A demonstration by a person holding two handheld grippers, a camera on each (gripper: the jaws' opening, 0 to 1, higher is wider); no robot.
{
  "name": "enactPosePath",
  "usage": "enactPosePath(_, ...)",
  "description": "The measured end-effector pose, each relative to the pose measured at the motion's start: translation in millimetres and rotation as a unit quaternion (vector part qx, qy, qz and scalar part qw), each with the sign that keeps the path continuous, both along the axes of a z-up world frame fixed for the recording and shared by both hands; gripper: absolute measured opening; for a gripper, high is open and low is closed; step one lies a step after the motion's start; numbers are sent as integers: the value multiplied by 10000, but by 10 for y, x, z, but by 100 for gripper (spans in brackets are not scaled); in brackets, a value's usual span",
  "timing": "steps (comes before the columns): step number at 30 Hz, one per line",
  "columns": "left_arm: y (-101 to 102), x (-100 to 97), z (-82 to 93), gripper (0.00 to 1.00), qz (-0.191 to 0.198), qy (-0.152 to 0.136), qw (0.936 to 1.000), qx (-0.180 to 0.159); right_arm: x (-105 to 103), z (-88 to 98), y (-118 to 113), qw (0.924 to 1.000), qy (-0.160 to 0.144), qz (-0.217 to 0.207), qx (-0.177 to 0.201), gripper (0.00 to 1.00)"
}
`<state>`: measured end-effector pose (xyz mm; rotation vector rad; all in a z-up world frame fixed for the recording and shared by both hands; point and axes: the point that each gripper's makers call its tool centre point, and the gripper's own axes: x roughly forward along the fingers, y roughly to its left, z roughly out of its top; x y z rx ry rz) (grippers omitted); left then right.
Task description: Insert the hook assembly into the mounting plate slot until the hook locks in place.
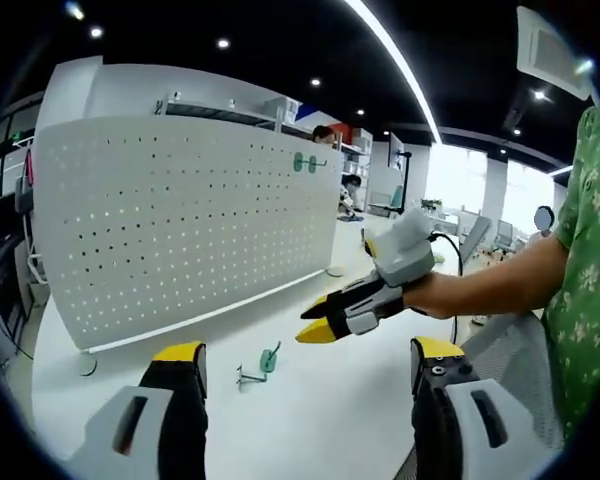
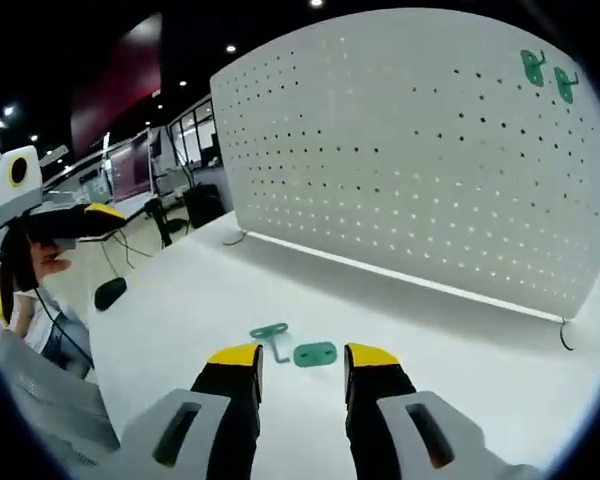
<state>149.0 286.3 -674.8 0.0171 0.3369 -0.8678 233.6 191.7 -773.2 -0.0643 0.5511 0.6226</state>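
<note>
Here, a white pegboard (image 2: pixel 430 150) stands upright along the far side of the white worktop (image 2: pixel 180 300), and two green hooks (image 2: pixel 545 75) are already hung near its upper corner; the same panel (image 1: pixel 180 220) shows in the left gripper view.

Loose green hook (image 2: pixel 290 348) lies flat on the worktop well short of the pegboard's foot, out in the open middle. Wire shank and green plate sit side by side, long axis roughly parallel to the board's bottom edge.

Right gripper (image 2: pixel 300 360): jaws spread, nothing between them, yellow tips one to each side of the hook and just short of it. Hook sits dead ahead on the gripper's line.

Left gripper (image 1: pixel 305 365): jaws also spread, empty. The hook (image 1: pixel 260 367) lies between its tips but farther off. From this side the right gripper (image 1: pixel 325 328) hovers above the worktop, pointing down toward the piece.

Judgement: right is the nearer; a straight advance and closure across the shank looks like the next call. Thin wire flat on a smooth top may skate when pinched.
</note>
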Motion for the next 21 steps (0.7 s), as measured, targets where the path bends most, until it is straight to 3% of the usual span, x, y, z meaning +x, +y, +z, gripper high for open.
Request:
enactPosePath(6,-14,20,-26,85,-30,40,10000,15,60,-181,18,9995,303,-75,-31,23)
enactPosePath(21,-23,67,-67,84,-76,119,9999,19,191,-447,96,9960,840,-293,78,16)
